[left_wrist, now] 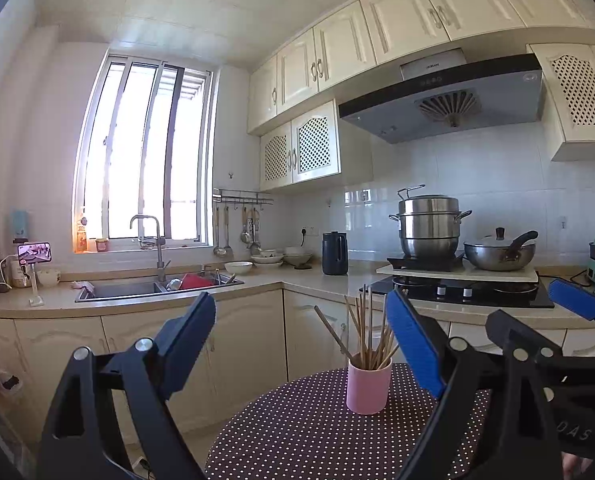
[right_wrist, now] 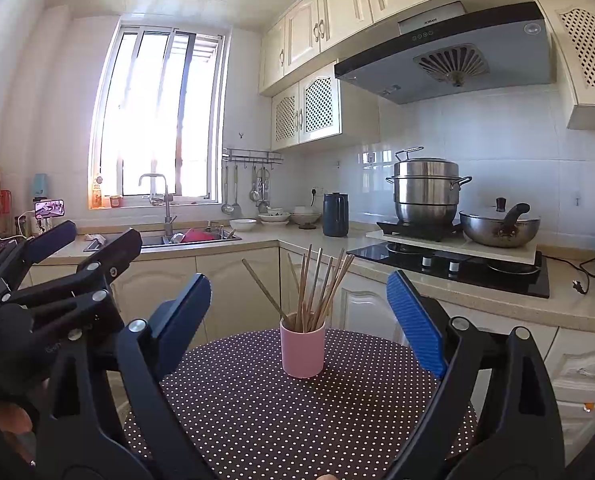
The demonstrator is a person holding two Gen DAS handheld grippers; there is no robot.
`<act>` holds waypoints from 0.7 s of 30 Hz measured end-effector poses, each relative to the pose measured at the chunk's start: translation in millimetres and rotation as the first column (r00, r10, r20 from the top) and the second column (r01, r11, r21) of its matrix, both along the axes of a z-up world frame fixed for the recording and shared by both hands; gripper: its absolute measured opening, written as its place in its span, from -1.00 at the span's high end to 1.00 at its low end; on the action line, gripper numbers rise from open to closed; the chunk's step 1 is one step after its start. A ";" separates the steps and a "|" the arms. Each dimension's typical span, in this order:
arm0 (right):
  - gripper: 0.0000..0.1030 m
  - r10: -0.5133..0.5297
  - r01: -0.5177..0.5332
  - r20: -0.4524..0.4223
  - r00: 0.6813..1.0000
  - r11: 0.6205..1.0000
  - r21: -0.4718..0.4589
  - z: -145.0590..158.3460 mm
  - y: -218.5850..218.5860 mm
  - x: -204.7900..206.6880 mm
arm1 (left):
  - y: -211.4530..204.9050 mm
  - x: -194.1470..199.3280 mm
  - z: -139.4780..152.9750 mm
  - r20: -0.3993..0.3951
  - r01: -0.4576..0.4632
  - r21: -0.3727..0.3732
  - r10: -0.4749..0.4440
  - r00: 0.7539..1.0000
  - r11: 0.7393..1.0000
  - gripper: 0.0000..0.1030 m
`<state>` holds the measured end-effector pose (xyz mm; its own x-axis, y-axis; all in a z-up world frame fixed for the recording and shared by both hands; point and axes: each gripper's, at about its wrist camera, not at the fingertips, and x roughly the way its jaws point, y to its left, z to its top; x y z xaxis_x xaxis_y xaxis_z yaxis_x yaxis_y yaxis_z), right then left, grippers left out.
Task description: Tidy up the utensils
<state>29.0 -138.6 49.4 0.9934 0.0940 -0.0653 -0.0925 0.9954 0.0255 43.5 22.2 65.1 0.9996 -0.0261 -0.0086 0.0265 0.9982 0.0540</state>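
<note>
Both tongs hang level above the near edge of the dotted surface (right_wrist: 297, 420), and neither carries anything. The left tongs (left_wrist: 301, 344) stand spread wide, with only air between the blue pads. The right tongs (right_wrist: 299, 320) are spread as well, and nothing is pinched.

The task's thing, a bundle of chopsticks (right_wrist: 317, 292), stands in a pink cup (right_wrist: 302, 350) ahead of both tongs. From the right tongs the cup sits almost dead centre between the pads and beyond their tips. From the left tongs it sits ahead and toward the right pad (left_wrist: 415, 344). The cup is upright and touches neither pair.

The chopsticks stand on end, long axes near vertical, lower ends down in the cup and free ends fanning upward. One darker stick (right_wrist: 263, 290) leans away from the rest, up and toward the left tongs' side.

As I judge it, this is either the opening or the close of the job: the sticks are already gathered in the cup and no loose utensil shows on the surface. If a reach comes next, it calls for moving forward and closing on thin upright sticks without knocking the light cup over. The leaning stick looks the easiest to single out.
</note>
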 end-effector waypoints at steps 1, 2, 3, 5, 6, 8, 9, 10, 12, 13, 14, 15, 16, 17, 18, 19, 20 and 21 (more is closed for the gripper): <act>-0.72 -0.001 0.001 0.001 1.000 1.000 -0.001 -0.1 0.3 -0.3 | 0.0 -0.2 0.1 -0.001 0.000 0.001 0.000 1.000 1.000 -0.66; -0.72 0.001 -0.001 0.001 1.000 1.000 -0.001 0.0 0.2 -0.2 | -0.1 -0.4 -0.1 0.000 -0.001 0.002 0.001 1.000 1.000 -0.66; -0.72 0.001 -0.001 0.000 1.000 1.000 0.000 0.0 0.1 0.3 | 0.2 -0.2 -0.4 0.001 -0.002 0.003 0.002 1.000 1.000 -0.66; -0.72 0.000 0.000 -0.001 1.000 1.000 0.000 -0.3 -0.1 0.7 | 0.2 0.4 -0.9 -0.001 -0.001 0.004 0.001 1.000 1.000 -0.66; -0.72 0.000 0.000 -0.001 1.000 1.000 0.000 -0.2 -0.3 0.9 | 0.3 0.5 -0.9 0.000 -0.001 0.003 0.001 1.000 1.000 -0.66; -0.72 0.001 -0.001 -0.002 1.000 1.000 -0.001 -0.9 -0.4 0.9 | 0.4 1.0 -1.6 -0.001 -0.001 0.003 0.001 1.000 1.000 -0.66; -0.72 0.000 0.000 -0.003 1.000 1.000 -0.001 -1.6 -0.2 1.0 | 0.2 1.2 -1.9 -0.001 -0.001 0.003 0.001 1.000 1.000 -0.66; -0.72 -0.001 0.001 -0.004 1.000 1.000 -0.002 -2.1 -0.3 1.5 | -0.1 1.3 -2.3 -0.002 -0.001 0.003 0.001 1.000 1.000 -0.66; -0.71 -0.001 0.001 -0.005 1.000 1.000 -0.002 -3.0 -0.2 1.6 | -0.1 2.2 -2.9 -0.004 0.000 0.003 0.000 1.000 1.000 -0.66; -0.72 -0.001 0.001 -0.006 1.000 1.000 -0.002 -3.9 0.3 1.8 | -0.1 2.5 -3.2 -0.005 -0.001 0.003 0.001 1.000 1.000 -0.66; -0.72 0.000 0.000 -0.007 1.000 1.000 -0.002 -4.1 0.3 1.8 | 0.1 2.8 -3.6 -0.005 0.000 0.003 0.000 1.000 1.000 -0.66; -0.72 -0.001 0.001 -0.007 1.000 1.000 -0.003 -4.2 0.4 2.1 | 0.3 3.1 -3.5 -0.006 0.000 0.003 0.000 1.000 1.000 -0.66; -0.72 -0.001 0.001 -0.007 1.000 1.000 -0.004 -4.2 0.4 2.2 | 0.2 3.2 -3.6 -0.008 0.000 0.002 0.000 1.000 1.000 -0.66; -0.71 -0.001 0.001 -0.007 1.000 1.000 -0.004 -4.2 0.3 2.1 | 0.7 3.3 -4.0 -0.008 0.000 0.002 0.000 1.000 1.000 -0.66; -0.72 -0.001 0.001 -0.006 1.000 1.000 -0.003 -4.0 0.6 2.0 | 0.6 3.4 -4.4 -0.009 0.000 0.001 0.000 1.000 1.000 -0.66; -0.72 -0.001 0.001 -0.007 1.000 1.000 -0.005 -4.3 0.5 2.5 | 0.6 3.8 -4.1 -0.010 -0.001 0.002 0.001 1.000 1.000 -0.66; -0.72 0.000 0.000 -0.008 1.000 1.000 -0.004 -4.5 0.6 2.9 | 0.7 4.0 -4.3 -0.010 -0.002 0.002 0.002 1.000 1.000 -0.66; -0.72 0.001 -0.001 -0.008 1.000 1.000 -0.004 -4.5 0.6 3.2 | 1.5 4.2 -4.2 -0.010 -0.001 0.001 0.001 1.000 1.000 -0.66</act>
